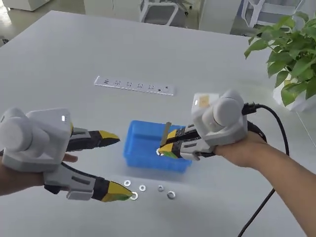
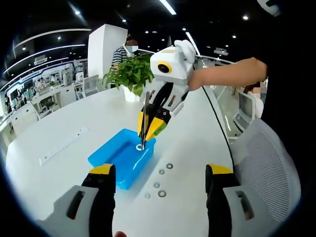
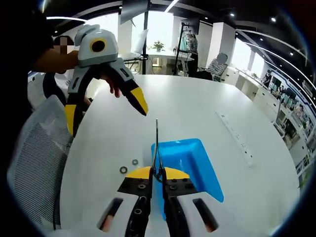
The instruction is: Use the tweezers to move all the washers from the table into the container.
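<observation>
A blue container [image 1: 150,164] sits mid-table. My right gripper [image 1: 166,148] is shut on thin metal tweezers [image 3: 156,140], whose tips hang over the container's near right corner. In the left gripper view a small washer [image 2: 139,146] sits at the tweezer tips above the container [image 2: 111,157]. Several washers [image 1: 142,187] lie loose on the table just in front of the container. My left gripper [image 1: 125,168] stands open to the left, its lower jaw tip next to the nearest washer [image 1: 134,196], with nothing between its jaws.
A white power strip [image 1: 134,85] lies behind the container. At the table's far right stands a potted green plant [image 1: 292,54]. A black cable [image 1: 276,123] trails from the right gripper. Office chairs stand beyond the far edge.
</observation>
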{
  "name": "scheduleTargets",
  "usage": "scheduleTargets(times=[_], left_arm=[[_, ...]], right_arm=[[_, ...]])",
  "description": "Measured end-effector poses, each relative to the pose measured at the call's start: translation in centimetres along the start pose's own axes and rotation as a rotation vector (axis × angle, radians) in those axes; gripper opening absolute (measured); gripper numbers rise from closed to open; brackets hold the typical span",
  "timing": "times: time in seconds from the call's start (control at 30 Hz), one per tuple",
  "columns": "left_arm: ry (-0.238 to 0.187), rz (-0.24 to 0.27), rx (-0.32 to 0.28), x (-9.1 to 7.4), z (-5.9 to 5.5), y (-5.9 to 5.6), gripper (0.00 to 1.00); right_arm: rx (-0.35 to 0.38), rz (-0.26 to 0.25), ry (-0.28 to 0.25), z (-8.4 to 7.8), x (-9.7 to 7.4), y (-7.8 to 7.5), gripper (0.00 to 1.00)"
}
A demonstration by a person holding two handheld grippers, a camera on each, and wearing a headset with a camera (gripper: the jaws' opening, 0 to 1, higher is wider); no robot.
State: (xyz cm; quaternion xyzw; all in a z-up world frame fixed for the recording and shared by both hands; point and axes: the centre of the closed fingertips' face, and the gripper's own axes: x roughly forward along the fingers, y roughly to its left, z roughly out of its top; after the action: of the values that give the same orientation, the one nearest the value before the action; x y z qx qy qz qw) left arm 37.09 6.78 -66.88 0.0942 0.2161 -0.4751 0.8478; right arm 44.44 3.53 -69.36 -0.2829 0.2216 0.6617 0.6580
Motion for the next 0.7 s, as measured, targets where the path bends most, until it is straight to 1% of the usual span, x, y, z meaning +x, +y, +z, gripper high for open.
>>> scheduleTargets(times=[0.23, 0.37, 0.53, 0.7], left_arm=[[-0.005, 0.026, -0.027, -0.4, -0.5, 0.5, 0.84], [-0.007, 0.037, -0.038, -0.6, -0.7, 0.7, 0.85], [0.001, 0.042, -0.039, -0.6, -0.9, 1.0, 0.84], [0.007, 0.044, -0.039, -0.5, -1.0, 1.4, 0.84]], right_arm=[[-0.014, 0.010, 0.001, -0.5, 1.2, -1.3, 0.07], [-0.020, 0.030, 0.003, -1.0, 1.9, -1.5, 0.08], [-0.023, 0.062, 0.010, -1.9, 2.8, -1.5, 0.08], [-0.023, 0.072, 0.016, -2.6, 3.5, -1.8, 0.08]])
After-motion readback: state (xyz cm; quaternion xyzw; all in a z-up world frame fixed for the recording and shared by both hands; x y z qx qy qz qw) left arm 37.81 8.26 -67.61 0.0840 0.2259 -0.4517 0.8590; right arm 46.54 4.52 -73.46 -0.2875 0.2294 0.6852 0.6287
